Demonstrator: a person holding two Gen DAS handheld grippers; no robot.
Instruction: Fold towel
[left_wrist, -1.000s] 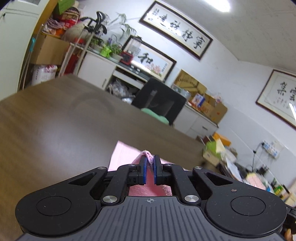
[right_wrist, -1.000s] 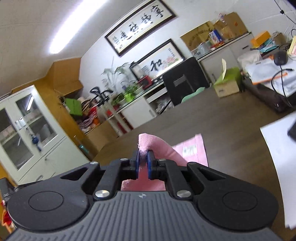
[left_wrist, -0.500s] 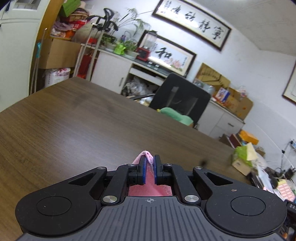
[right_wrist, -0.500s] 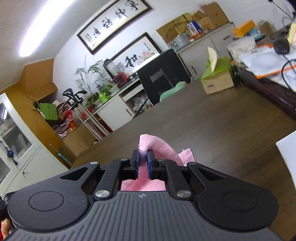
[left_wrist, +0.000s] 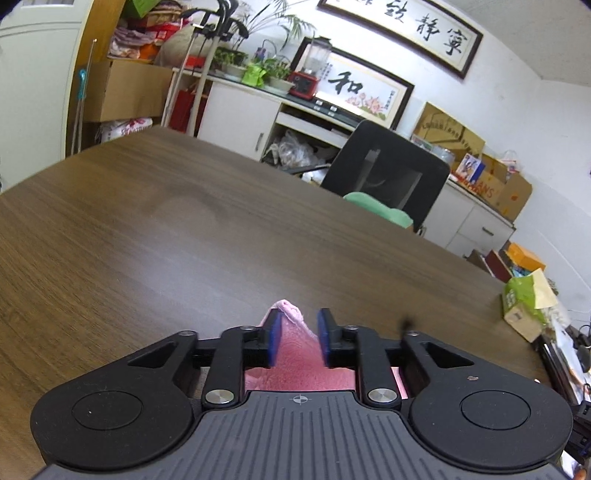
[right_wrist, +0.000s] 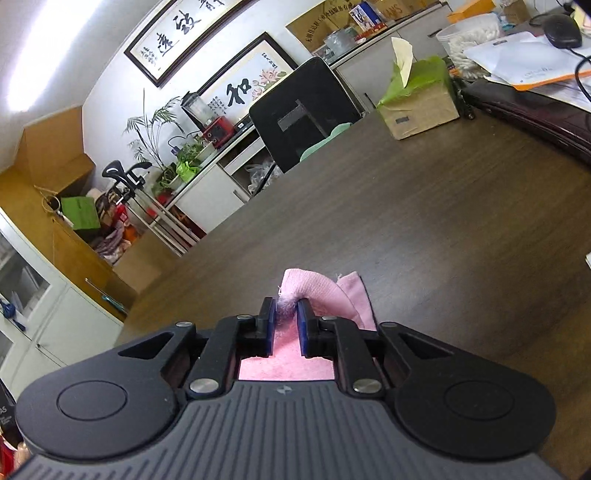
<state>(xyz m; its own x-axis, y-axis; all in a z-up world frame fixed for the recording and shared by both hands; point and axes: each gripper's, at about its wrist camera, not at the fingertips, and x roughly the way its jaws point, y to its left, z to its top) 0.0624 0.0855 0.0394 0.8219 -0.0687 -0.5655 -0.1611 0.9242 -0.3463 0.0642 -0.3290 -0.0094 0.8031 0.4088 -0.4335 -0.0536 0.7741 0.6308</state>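
Note:
A pink towel lies low on the dark wooden table. In the left wrist view my left gripper is open: its blue pads stand apart, and a raised corner of the towel leans against the left pad. In the right wrist view my right gripper is shut on the towel. A fuzzy fold fills the narrow gap between its pads, and more cloth drapes off to the right onto the table. Most of the towel is hidden under both gripper bodies.
A black office chair stands at the table's far edge. A green-topped tissue box sits at the far right of the table, with papers beyond it. A white sheet shows at the right edge. Cabinets line the back wall.
Both grippers came down toward the table with the towel. The left jaws have opened and let go of the corner they pinched. The right jaws still hold their fold.

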